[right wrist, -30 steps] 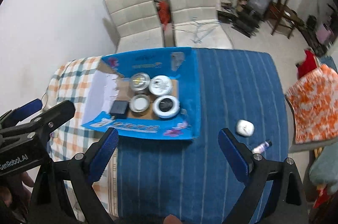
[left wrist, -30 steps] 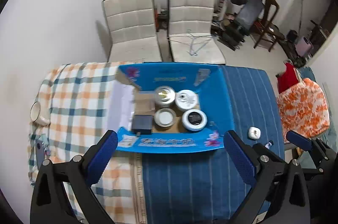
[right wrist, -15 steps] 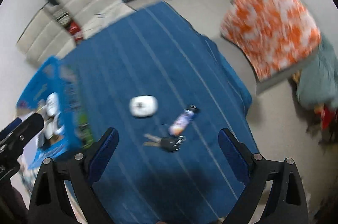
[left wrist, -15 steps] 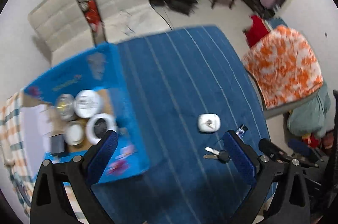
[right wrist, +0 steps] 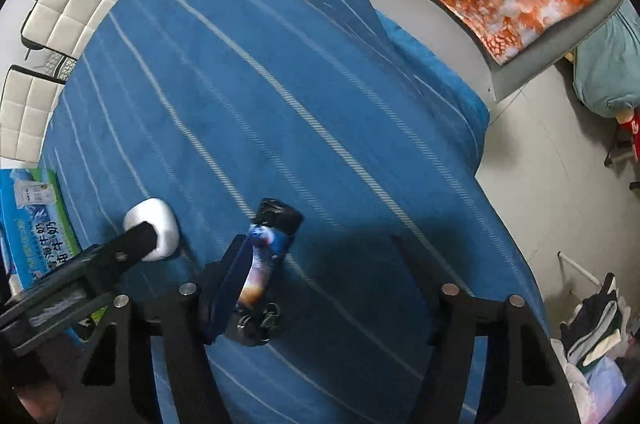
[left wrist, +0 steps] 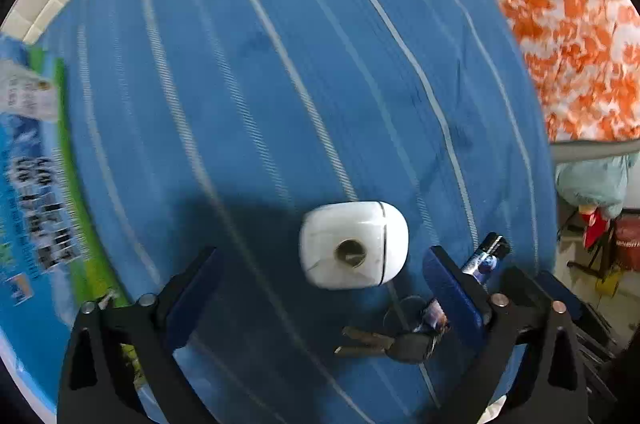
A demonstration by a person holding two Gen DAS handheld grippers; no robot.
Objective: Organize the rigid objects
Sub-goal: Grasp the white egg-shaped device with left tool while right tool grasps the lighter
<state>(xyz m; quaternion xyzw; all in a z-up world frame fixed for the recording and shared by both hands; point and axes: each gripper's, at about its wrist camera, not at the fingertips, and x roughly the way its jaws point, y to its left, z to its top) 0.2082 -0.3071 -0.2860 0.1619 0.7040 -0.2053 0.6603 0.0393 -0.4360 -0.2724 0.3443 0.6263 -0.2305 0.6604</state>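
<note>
The case [left wrist: 354, 244] lies on the cloth-covered surface [left wrist: 280, 63], between the open fingers of the left claw [left wrist: 320, 288] and nearer its right finger. Just right of the case lies the small tube [left wrist: 486, 256], partly behind that right finger. The keys [left wrist: 384, 342] lie in front of the case, touching the tube's near end. The box [left wrist: 36, 191] sits at the surface's left edge, well apart from the case. In the right wrist view, the tube [right wrist: 268, 248] lies against the left finger of the right claw [right wrist: 316, 284], with the case [right wrist: 154, 230] to its left and the box [right wrist: 34, 220] further left. Two chairs [right wrist: 72, 7] stand behind the surface.
</note>
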